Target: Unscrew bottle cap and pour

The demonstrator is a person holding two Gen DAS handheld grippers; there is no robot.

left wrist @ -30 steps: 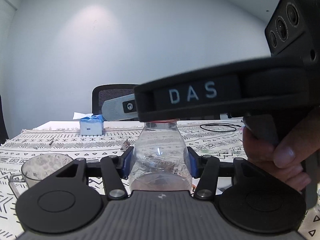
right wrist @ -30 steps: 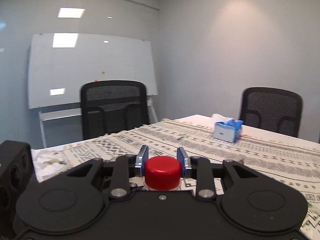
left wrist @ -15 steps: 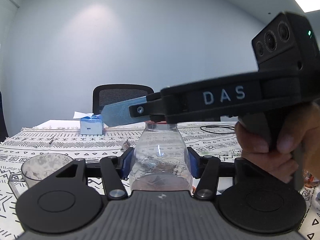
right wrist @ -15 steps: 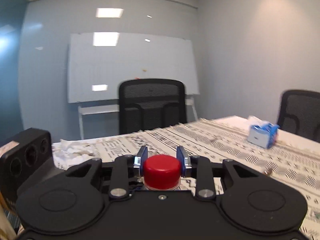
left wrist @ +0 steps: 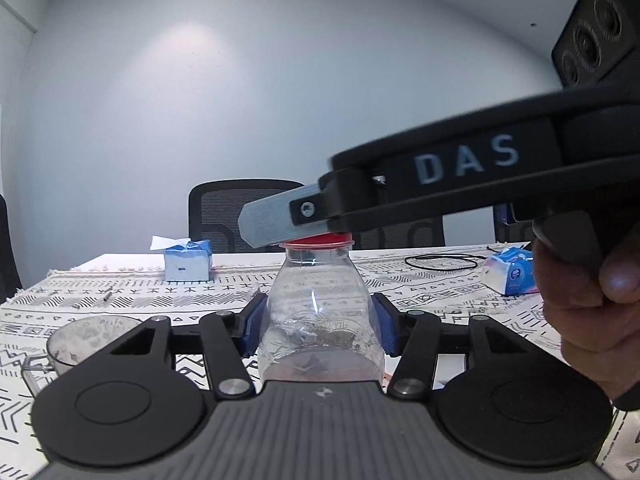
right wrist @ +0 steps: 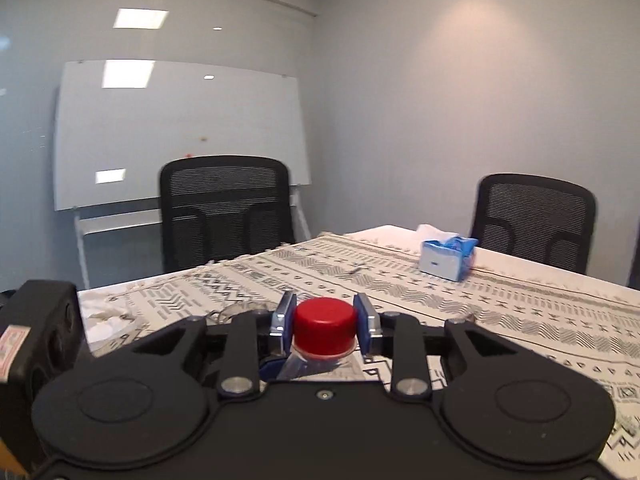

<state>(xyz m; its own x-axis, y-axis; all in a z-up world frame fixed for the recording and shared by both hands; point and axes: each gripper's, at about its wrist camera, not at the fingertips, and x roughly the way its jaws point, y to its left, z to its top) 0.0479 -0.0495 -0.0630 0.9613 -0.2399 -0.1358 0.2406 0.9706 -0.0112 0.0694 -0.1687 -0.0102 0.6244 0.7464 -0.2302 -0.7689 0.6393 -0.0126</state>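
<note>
A clear plastic bottle stands upright on the patterned tablecloth, gripped at its body by my left gripper, whose blue pads press both sides. Its red cap sits on the neck. My right gripper comes in from the right and its pads flank the cap on both sides, closed on it. In the left wrist view the right gripper's finger covers most of the cap. A clear measuring cup stands on the cloth to the left of the bottle.
A blue tissue box stands at the far side of the table. A tissue packet and a black cable loop lie at the right. Black chairs ring the table. A whiteboard stands behind.
The right gripper has swung round the bottle's neck with the cap between its pads: first one way, then back. The left gripper and bottle have stayed still.
</note>
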